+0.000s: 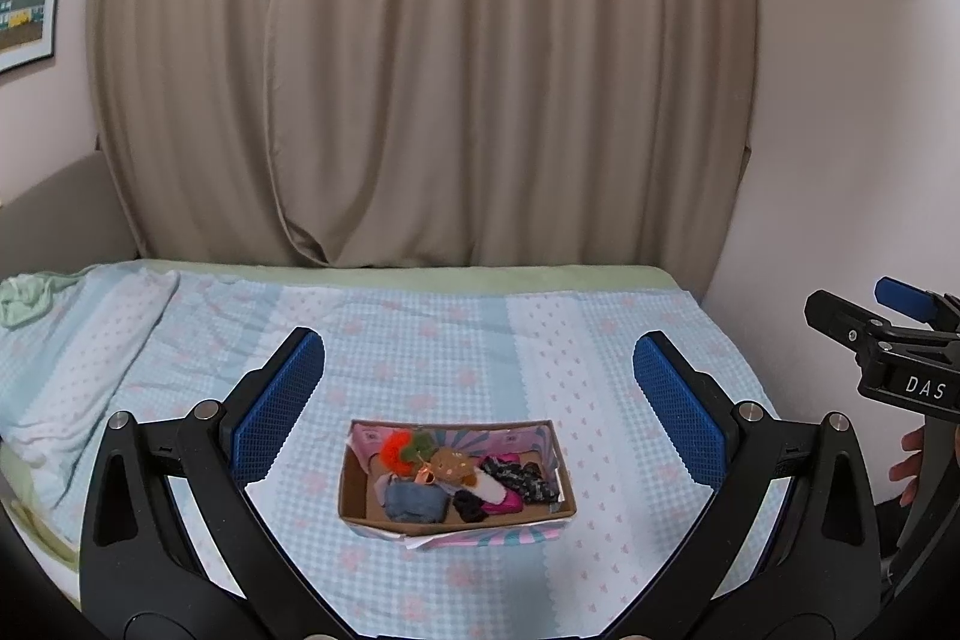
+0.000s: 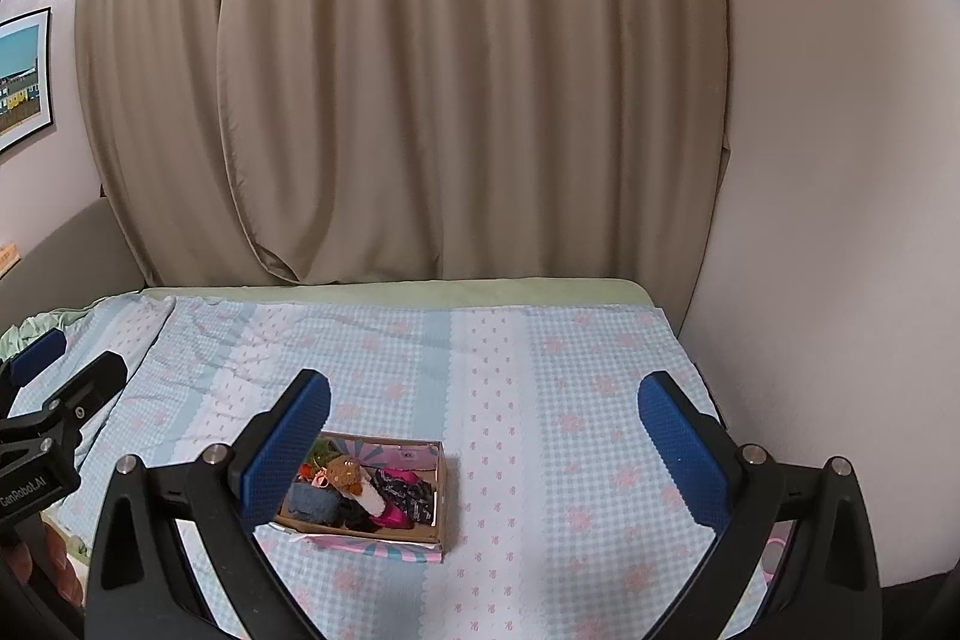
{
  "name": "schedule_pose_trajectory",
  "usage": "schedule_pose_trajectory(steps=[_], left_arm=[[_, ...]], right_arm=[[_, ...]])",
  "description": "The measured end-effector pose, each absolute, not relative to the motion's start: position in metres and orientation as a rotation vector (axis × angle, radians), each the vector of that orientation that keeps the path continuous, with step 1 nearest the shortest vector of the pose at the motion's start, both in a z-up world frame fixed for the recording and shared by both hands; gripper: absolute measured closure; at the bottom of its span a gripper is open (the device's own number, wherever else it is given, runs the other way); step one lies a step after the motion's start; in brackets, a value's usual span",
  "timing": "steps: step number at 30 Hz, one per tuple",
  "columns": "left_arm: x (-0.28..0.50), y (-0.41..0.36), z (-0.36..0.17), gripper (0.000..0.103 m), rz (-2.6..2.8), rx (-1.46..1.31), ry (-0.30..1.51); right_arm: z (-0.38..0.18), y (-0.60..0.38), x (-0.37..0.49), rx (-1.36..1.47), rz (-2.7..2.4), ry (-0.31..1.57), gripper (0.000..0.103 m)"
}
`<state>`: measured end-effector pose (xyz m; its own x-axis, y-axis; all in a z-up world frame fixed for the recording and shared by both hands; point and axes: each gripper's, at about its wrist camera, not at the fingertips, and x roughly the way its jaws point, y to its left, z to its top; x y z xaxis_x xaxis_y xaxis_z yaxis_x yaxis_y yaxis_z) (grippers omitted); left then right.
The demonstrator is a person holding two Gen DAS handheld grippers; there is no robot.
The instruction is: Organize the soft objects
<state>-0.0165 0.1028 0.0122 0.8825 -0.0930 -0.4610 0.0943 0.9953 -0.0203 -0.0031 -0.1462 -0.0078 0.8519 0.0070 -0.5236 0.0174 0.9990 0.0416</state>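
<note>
A small cardboard box [image 1: 354, 484] with a pink patterned lining sits on the bed, holding several soft items: an orange fluffy piece [image 1: 397, 449], a brown plush [image 1: 451, 463], a folded denim piece [image 1: 415, 501], a pink item [image 1: 507, 501] and dark patterned fabric [image 1: 521, 478]. My left gripper [image 1: 479, 403] hovers above and in front of the box, open and empty. My right gripper [image 2: 485, 442] is open and empty too; its left finger covers the left end of the box [image 2: 442, 484]. Each gripper appears at the edge of the other's view.
The bed [image 1: 480, 340] has a light blue checked sheet with pink flowers. A crumpled green cloth [image 1: 24, 295] lies at the far left. Beige curtains [image 1: 420, 70] hang behind, and a wall [image 2: 840, 220] borders the bed on the right. A hand [image 1: 909, 463] holds the right gripper's handle.
</note>
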Motion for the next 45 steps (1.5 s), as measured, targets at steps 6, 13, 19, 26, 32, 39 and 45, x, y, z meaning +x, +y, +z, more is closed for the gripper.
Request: schedule_pose_trajectory(steps=[6, 13, 19, 26, 32, 39, 45], left_arm=[[-0.0156, 0.1025, 0.0122, 0.000, -0.098, 0.000, 0.477], [-0.0154, 0.1019, 0.0123, 0.000, -0.096, 0.000, 0.477], [-0.0146, 0.1038, 0.0113, 0.000, -0.103, -0.003, 0.480], [-0.0151, 0.1070, 0.0109, 0.000, -0.107, -0.006, 0.474], [-0.0164, 0.1084, 0.0098, 0.000, -0.108, 0.000, 0.469], [-0.0148, 0.1108, 0.0081, 0.000, -0.106, -0.004, 0.466], [-0.0160, 0.1106, 0.0081, 0.000, -0.100, -0.005, 0.450]], right_arm=[[-0.0082, -0.1468, -0.0005, 0.045, -0.010, 0.549, 0.001], [-0.0094, -0.1467, 0.0015, 0.042, -0.010, 0.550, 0.001], [-0.0094, -0.1480, 0.0016, 0.043, -0.008, 0.548, 0.001], [-0.0095, -0.1468, 0.0016, 0.046, -0.014, 0.544, 0.001], [-0.0097, -0.1474, 0.0018, 0.046, -0.012, 0.543, 0.001], [-0.0089, -0.1469, 0.0027, 0.048, -0.014, 0.541, 0.001], [-0.0079, -0.1443, 0.0061, 0.047, -0.017, 0.538, 0.001]])
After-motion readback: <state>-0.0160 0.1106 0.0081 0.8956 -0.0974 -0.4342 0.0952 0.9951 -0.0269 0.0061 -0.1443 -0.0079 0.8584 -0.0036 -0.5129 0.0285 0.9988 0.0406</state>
